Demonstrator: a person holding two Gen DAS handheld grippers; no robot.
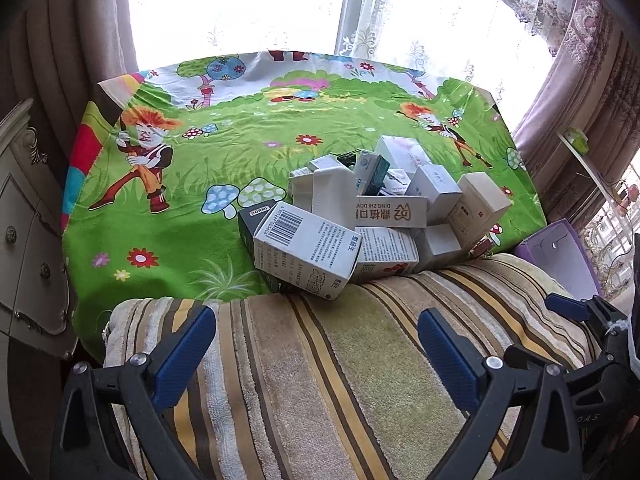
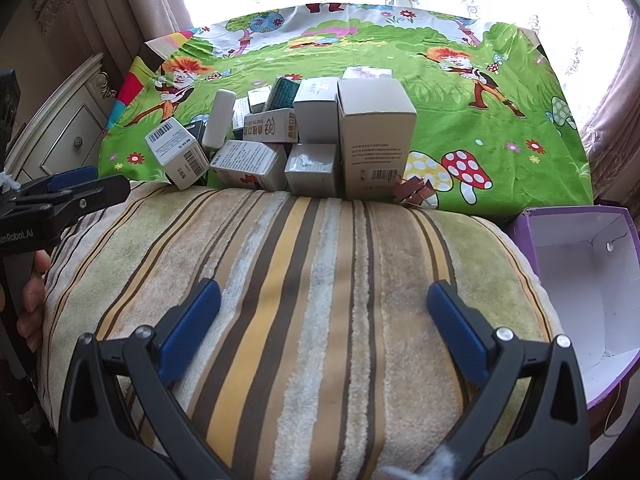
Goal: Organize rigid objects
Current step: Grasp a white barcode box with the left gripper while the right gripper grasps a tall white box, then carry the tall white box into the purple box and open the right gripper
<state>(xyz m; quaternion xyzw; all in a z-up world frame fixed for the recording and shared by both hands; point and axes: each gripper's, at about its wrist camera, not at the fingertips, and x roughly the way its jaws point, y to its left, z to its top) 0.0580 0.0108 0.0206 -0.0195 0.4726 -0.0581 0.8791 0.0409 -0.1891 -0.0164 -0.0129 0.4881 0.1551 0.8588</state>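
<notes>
Bright lace-curtained window behind a tabletop under a green cartoon-print cloth (image 1: 172,248); heap of white and grey cardboard boxes (image 1: 372,220) sits jumbled at its near edge, touching a striped plush cushion (image 2: 304,280); empty purple open carton (image 2: 580,276) waits right, probably the sorting bin; left hand-held gripper (image 1: 316,354) and right hand-held gripper (image 2: 324,330) both spread, holding nothing, poised over the cushion.

"dormi" on the black box (image 1: 256,216); "ding zhi den" (upside down) on white carton (image 1: 390,210).
</notes>
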